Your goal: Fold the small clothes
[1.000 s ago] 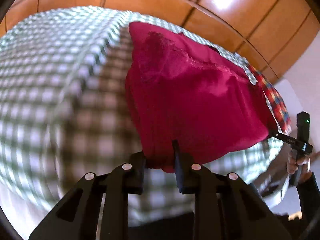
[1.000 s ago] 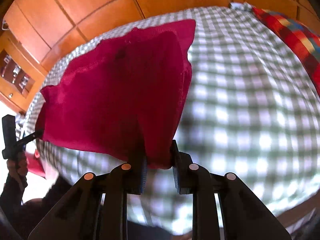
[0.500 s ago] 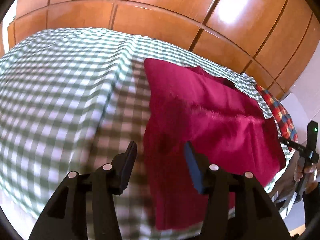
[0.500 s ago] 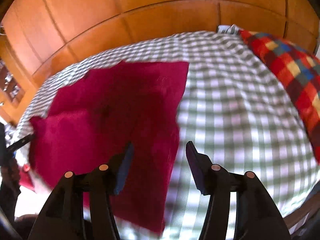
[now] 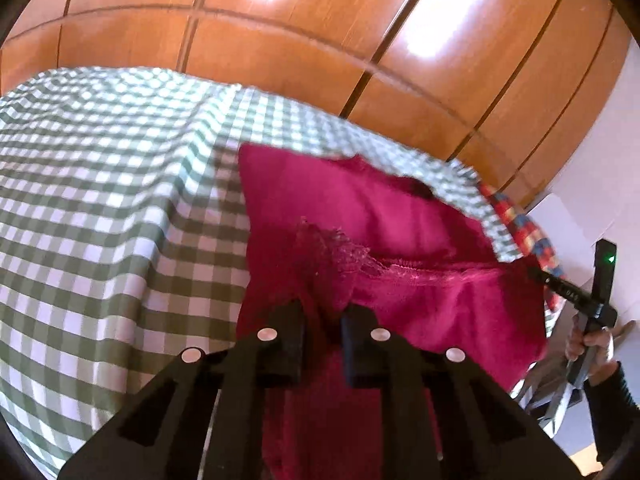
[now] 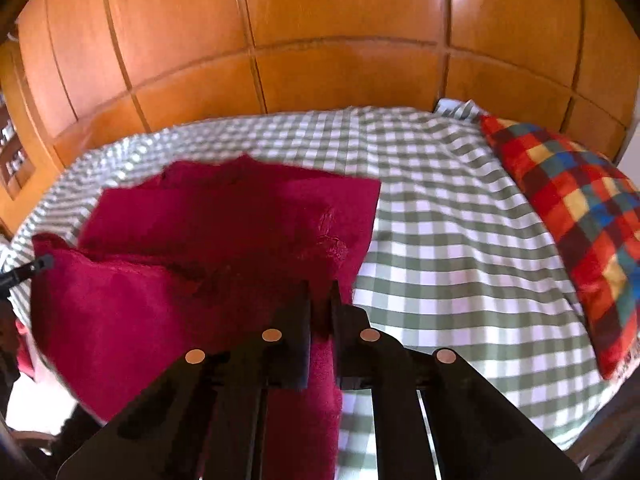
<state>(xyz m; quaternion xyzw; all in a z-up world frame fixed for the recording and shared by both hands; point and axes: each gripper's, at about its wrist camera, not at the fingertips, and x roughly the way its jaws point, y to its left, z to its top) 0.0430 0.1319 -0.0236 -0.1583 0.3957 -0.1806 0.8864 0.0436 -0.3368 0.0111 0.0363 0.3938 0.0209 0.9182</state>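
While one crimson fleecy garment lies spread on the bed near its front edge, two black two-finger tools work at its near hem, one at each front corner. On the left, the left tool has its fingers drawn narrow, pinching a raised fold of the crimson cloth where a lacy, frayed trim bunches up. On the right, the right tool stands almost fully closed, with a strip of the same garment clamped between its fingers and hanging down past them. Each tool also shows small in the other's view: the right tool at the garment's far corner, gripped by a hand in a dark sleeve, and the left tool's tip at the opposite corner.

One green-and-white checked sheet covers the bed, wrinkled in places. One pillow in a red, yellow and blue check pattern rests along the bed's right edge. Behind the bed rises a wall of glossy orange-brown wooden panels divided by dark grooves, catching bright reflections.
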